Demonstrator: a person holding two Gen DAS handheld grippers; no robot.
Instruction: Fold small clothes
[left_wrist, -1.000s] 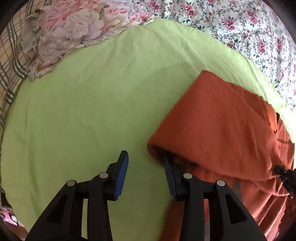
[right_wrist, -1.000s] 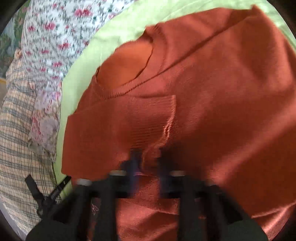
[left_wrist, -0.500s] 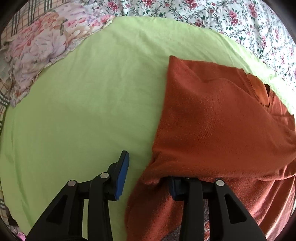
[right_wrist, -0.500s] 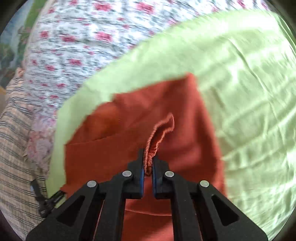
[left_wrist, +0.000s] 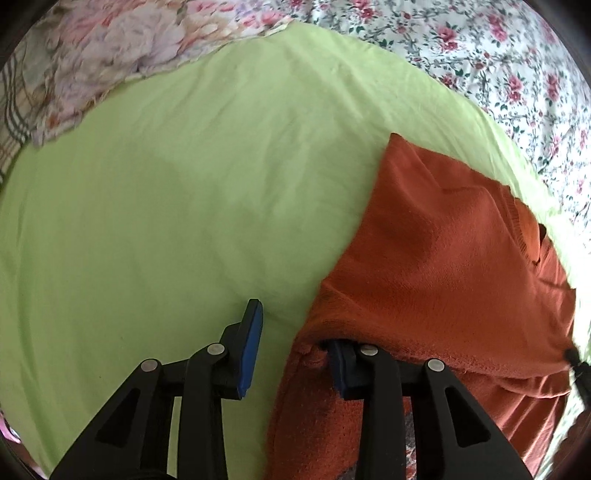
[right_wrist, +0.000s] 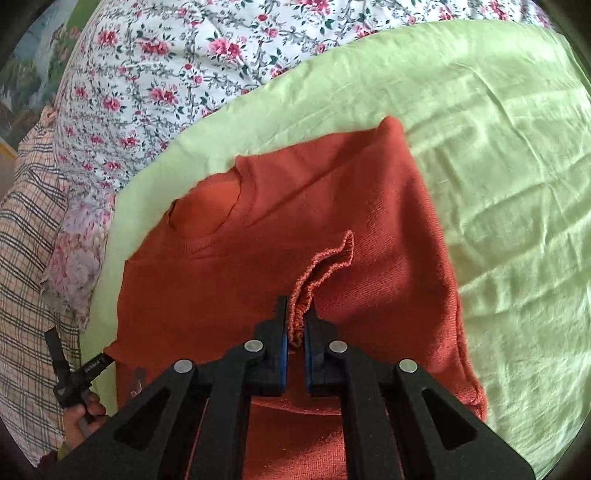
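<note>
Two grippers: right gripper (right_wrist: 295, 325) jaws still pinch sweater (right_wrist: 258, 258) cuff, sleeve now folded inward; left gripper (left_wrist: 295, 347) jaws open, one under the edge.

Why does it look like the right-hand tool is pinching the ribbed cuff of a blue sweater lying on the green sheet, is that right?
Not quite: the sweater is rust orange, not blue; only the tool's pads are blue. The right wrist view shows the right gripper pinching its ribbed cuff over the green sheet.
</note>
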